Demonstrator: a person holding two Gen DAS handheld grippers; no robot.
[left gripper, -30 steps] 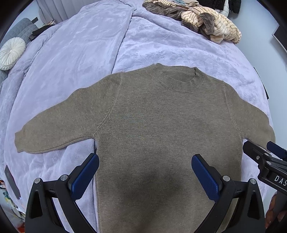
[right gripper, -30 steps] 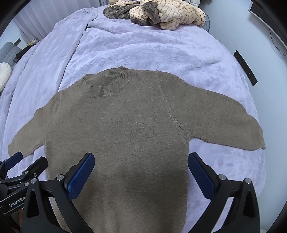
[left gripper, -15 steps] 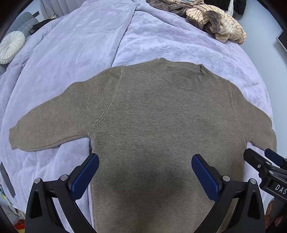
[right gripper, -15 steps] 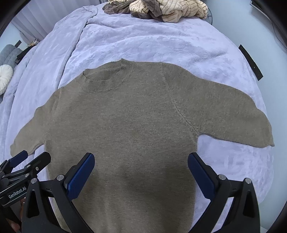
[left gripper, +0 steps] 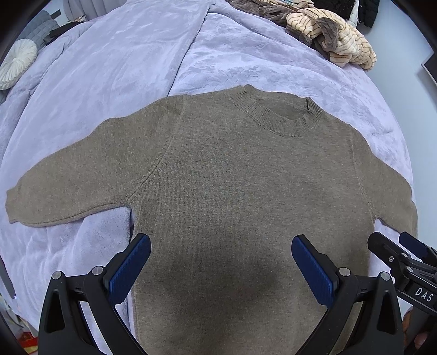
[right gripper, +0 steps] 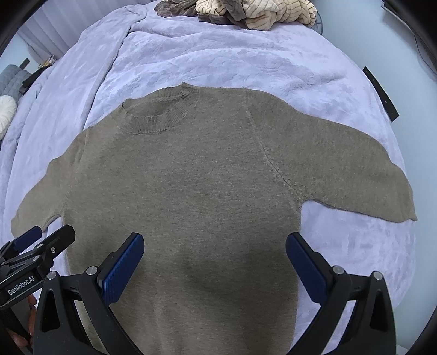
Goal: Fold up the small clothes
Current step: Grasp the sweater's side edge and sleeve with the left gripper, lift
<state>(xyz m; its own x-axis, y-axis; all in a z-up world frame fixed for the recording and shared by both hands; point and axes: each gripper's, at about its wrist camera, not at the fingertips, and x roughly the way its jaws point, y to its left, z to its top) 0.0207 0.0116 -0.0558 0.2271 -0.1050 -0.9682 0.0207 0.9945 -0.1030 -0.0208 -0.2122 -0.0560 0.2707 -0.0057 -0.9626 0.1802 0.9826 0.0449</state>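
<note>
My olive-brown knitted sweater (left gripper: 240,196) lies flat and face up on the bed with the lilac plush blanket (left gripper: 114,68), both sleeves spread out; its lower hem is cut off behind my claws. My left claw (left gripper: 221,262) and my right claw (right gripper: 215,259) both stand wide open above its lower body, holding nothing. At the far edge a heap of beige striped and brown clothes (right gripper: 254,11) is partly cut off.

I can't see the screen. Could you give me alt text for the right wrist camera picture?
An olive-brown knitted sweater lies flat, sleeves spread, on a lilac blanket. The right tool hangs open above its lower body, holding nothing, with the left tool at the left edge. A heap of striped cream clothes sits at the far end.
</note>
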